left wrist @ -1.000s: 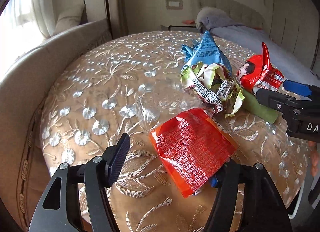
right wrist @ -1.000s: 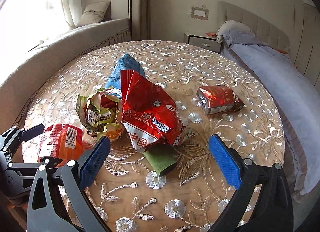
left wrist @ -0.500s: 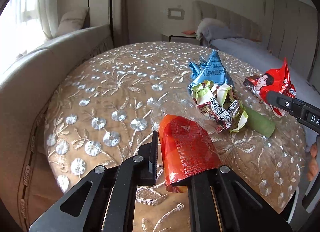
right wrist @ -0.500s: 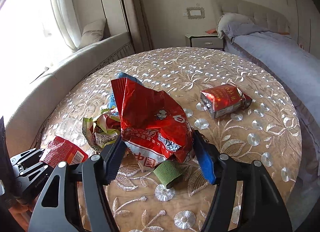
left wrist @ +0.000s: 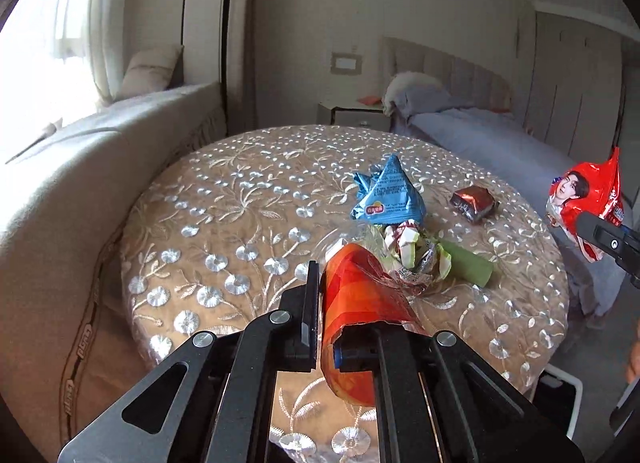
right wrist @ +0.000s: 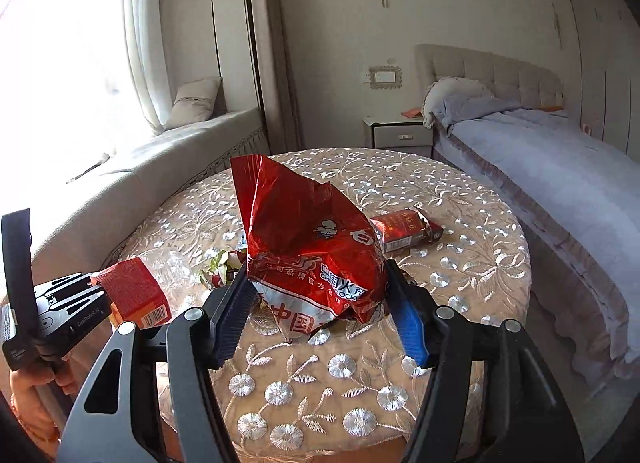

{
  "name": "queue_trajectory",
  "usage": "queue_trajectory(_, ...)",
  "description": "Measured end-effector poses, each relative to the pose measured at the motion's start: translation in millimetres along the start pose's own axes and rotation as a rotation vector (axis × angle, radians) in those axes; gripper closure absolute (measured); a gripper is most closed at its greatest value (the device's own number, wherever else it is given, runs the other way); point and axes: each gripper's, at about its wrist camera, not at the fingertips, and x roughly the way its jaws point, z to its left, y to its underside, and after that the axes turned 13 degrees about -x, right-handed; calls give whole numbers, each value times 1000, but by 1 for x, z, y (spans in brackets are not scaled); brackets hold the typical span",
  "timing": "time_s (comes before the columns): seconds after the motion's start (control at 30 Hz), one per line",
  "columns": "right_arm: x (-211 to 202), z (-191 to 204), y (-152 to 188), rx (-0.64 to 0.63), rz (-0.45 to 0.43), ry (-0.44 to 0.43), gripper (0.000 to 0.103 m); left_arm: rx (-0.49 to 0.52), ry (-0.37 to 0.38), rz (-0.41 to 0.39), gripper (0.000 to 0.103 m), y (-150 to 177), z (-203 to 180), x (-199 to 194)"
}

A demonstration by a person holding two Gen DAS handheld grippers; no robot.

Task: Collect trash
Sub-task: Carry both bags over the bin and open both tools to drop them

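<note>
Both grippers clenched on snack wrappers above the round embroidered table.

The left gripper [left wrist: 320,327] has its jaws closed tight on a flat orange-red foil wrapper [left wrist: 356,303], lifted off the round table with the beige, silver-flowered cloth [left wrist: 240,223]. The right gripper [right wrist: 316,303] has its jaws clamped on either side of a large crumpled red foil snack bag [right wrist: 308,239], held clear of the cloth. On the table lie a crumpled blue foil packet [left wrist: 388,195], a wad of green-and-white wrappers [left wrist: 412,255] just in front of it, a green cylinder [left wrist: 468,269] touching the wad, and a small dark red foil pack [left wrist: 474,203] apart to the right. A grey-covered bed [right wrist: 540,167] stands beyond the table.
</note>
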Motion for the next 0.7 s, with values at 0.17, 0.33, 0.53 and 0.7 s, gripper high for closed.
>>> queue_trajectory(0.17,-29,-6,11,-4,-20,40,38,37,41,-50,99,-1,-15,-30)
queue_trajectory(0.33,-52,-10,22,-15,-32,106,38,102,86,-84,99,5,-41,-51)
queue_trajectory(0.53,-77,-24,35,-7,-34,160,38,166,164,-84,99,16,-74,-64)
queue_trajectory(0.7,-90,-35,51,8,-13,199,38,227,254,-32,99,36,-106,-62)
